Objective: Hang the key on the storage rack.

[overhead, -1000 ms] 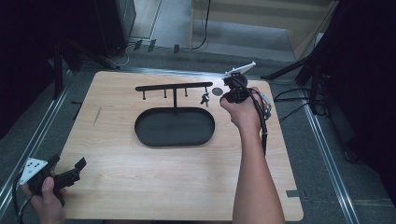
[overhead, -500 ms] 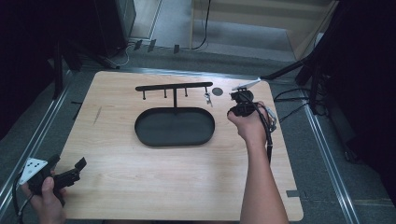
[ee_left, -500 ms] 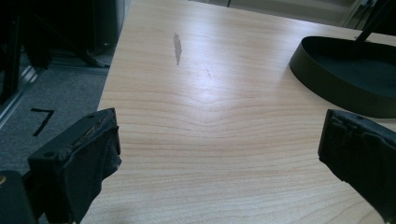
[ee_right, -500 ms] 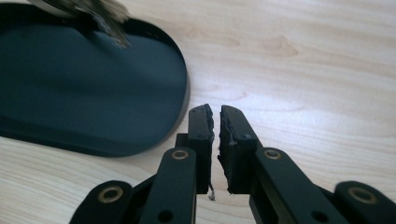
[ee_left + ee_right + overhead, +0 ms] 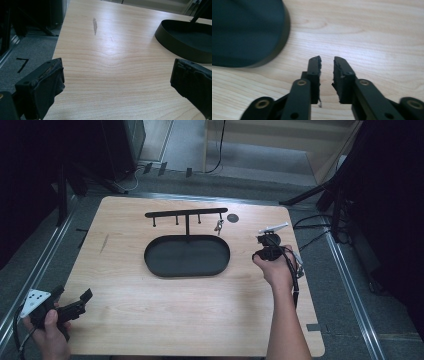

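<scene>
Tray (image 5: pixel 187 256): black, oval, shallow-walled, mid-tabletop (image 5: pixel 150 320), with a T-shaped rack (image 5: pixel 186 213) rising from its far rim and keys (image 5: pixel 218 225) hanging from one peg. Pale wood grain, grey smudge (image 5: pixel 95 24). Left tongs (image 5: pixel 117 80) spread wide at the near left corner. Right tongs (image 5: pixel 327 65) narrowly parted, empty, just right of the tray. Grey floor around.

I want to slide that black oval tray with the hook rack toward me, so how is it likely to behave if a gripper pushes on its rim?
The black tray sits flat on the table, so it would probably slide rather than tip. Its upright post and crossbar look thin and rigid, likely metal; pushing there could rock it. The small keys hanging from one hook would probably swing.
</scene>
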`<state>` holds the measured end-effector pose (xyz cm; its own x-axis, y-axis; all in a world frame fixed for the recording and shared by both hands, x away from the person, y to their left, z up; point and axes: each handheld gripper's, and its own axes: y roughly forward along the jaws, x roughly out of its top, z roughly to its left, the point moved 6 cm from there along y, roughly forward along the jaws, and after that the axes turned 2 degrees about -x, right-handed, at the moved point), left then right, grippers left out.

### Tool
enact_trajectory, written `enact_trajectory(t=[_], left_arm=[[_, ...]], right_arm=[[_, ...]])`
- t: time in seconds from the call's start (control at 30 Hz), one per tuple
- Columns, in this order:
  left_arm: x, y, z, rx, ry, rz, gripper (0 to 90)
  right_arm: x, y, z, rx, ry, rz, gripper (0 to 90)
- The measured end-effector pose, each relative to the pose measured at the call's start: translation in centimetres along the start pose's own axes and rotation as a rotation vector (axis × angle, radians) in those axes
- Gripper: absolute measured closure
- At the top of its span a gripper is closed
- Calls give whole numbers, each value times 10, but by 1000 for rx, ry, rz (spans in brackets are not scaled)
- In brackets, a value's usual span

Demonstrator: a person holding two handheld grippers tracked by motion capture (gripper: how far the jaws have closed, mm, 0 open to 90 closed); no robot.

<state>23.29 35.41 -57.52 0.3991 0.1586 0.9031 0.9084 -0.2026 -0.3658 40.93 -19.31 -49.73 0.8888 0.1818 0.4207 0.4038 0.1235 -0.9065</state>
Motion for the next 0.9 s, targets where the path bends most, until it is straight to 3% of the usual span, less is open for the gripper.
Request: enact_trajectory(t=[0.03,0.07,0.1,0.13,0.2,0.33,0.4,0.43,0.47,0.57,0.9], left_arm=[[0,0,0,0,0,0,0],[0,0,0,2,1,0,0],[0,0,0,2,1,0,0],[0,0,0,3,4,1,0],[0,0,0,4,5,2,0],[0,0,0,3,5,1,0],[0,0,0,4,3,0,0],[0,0,0,4,3,0,0],[0,0,0,3,1,0,0],[0,0,0,2,0,-2,0],[0,0,0,3,1,-5,0]], right_arm=[[0,0,0,0,0,0,719],[-5,3,-7,-8,16,-3,652],[-5,3,-7,-8,16,-3,652],[-11,5,-13,-8,30,-8,572],[-13,5,-15,-9,33,-11,537],[-27,9,-29,-24,60,-18,307],[-35,11,-32,11,79,-7,223],[-35,11,-32,11,79,-7,223],[-40,12,-33,40,93,4,153],[-52,15,-42,27,106,-11,0],[-81,19,-61,-10,121,-87,0]])
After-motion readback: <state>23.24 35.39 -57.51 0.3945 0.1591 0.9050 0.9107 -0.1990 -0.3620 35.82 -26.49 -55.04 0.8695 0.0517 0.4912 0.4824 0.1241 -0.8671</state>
